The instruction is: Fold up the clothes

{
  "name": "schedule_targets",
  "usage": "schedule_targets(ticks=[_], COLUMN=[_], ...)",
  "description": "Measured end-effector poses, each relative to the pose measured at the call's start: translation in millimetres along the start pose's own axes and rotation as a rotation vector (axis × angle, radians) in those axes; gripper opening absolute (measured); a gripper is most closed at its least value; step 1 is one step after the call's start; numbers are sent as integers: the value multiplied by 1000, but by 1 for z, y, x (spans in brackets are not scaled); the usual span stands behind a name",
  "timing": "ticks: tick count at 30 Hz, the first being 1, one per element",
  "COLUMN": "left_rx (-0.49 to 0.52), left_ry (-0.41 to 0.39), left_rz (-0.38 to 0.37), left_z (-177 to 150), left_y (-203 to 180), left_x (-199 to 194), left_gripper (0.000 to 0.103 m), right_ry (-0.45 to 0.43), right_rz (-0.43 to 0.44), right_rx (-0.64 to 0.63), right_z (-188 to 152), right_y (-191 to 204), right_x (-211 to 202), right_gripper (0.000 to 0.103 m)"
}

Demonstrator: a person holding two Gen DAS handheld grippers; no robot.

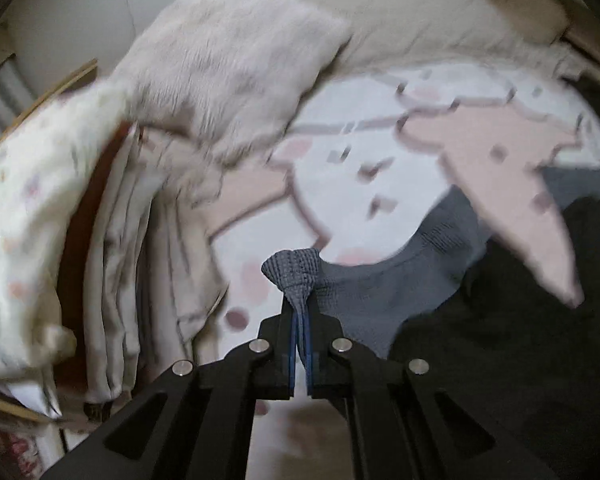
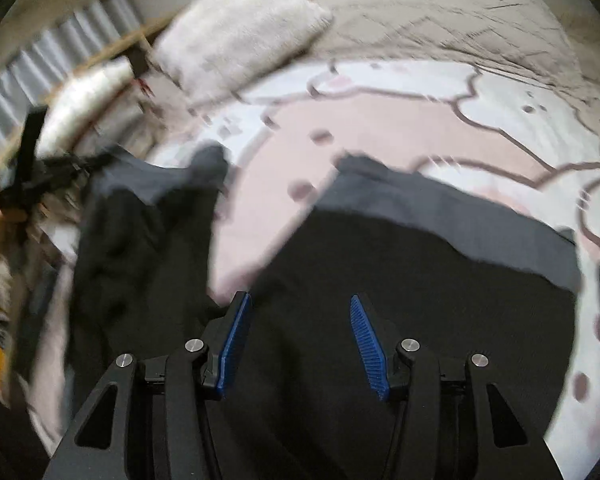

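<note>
The work surface is a bed covered by a white blanket printed with large pink shapes outlined in brown and scattered dots. At its far end lie a fluffy white pillow and, beside it, a beige pillow. In the left wrist view, folded beige cloths hang along the bed's left edge next to a cream floral cushion, with a pale wall behind. The right wrist view shows a ribbed grey panel on the left beyond a wooden rail. A dark garment with a grey ribbed band lies spread on the blanket near the camera. The left gripper is clamped on a bunched corner of the band, the fabric puffing out above its tips. The right gripper hangs over the black cloth with its blue pads apart and nothing between them. Both views are blurred.
</note>
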State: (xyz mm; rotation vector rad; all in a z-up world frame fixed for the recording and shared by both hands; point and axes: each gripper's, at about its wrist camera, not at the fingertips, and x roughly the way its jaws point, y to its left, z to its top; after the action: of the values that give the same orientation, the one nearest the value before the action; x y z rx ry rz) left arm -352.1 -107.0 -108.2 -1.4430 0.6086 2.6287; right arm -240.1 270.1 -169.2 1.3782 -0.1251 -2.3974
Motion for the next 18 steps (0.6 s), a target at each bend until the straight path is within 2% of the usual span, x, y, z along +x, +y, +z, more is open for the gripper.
schedule_targets(ticks=[2, 3, 4, 6, 8, 10, 14, 15, 16, 17, 18], left_rx=[-10, -10, -11, -46, -105, -147, -302, -341, -372, -397, -408], left_ry=[36, 51, 69, 115, 121, 94, 63, 59, 58, 56, 59], left_rz=[22, 36, 53, 65, 45, 22, -124, -161, -181, -189, -194], left_z=[-12, -18, -23, -31, -36, -38, -43, -45, -47, -48, -49], left_y=[3, 4, 4, 10, 19, 25, 43, 47, 48, 49, 48], left_x=[16, 23, 30, 43, 45, 39, 29, 28, 29, 31, 33], left_gripper=[4, 4, 8, 13, 25, 33, 57, 60, 66, 68, 68], right_ry=[81, 116, 150, 148, 169, 160, 92, 86, 81, 81, 66], right_rz=[-101, -124, -146, -180, -198, -185, -113, -89, -64, -26, -9], right_rx=[-49, -71, -93, -148, -164, -157, -142, -115, -86, -55, -42], right_z=[-14, -23, -32, -46, -52, -51, -25, -13, -1, 15, 28], right_y=[4, 4, 4, 12, 18, 25, 49, 56, 63, 67, 73], right_x=[9, 12, 15, 11, 6, -2, -8, -3, 2, 10, 18], right_gripper=[52, 52, 52, 52, 52, 52, 52, 53, 58, 73, 76])
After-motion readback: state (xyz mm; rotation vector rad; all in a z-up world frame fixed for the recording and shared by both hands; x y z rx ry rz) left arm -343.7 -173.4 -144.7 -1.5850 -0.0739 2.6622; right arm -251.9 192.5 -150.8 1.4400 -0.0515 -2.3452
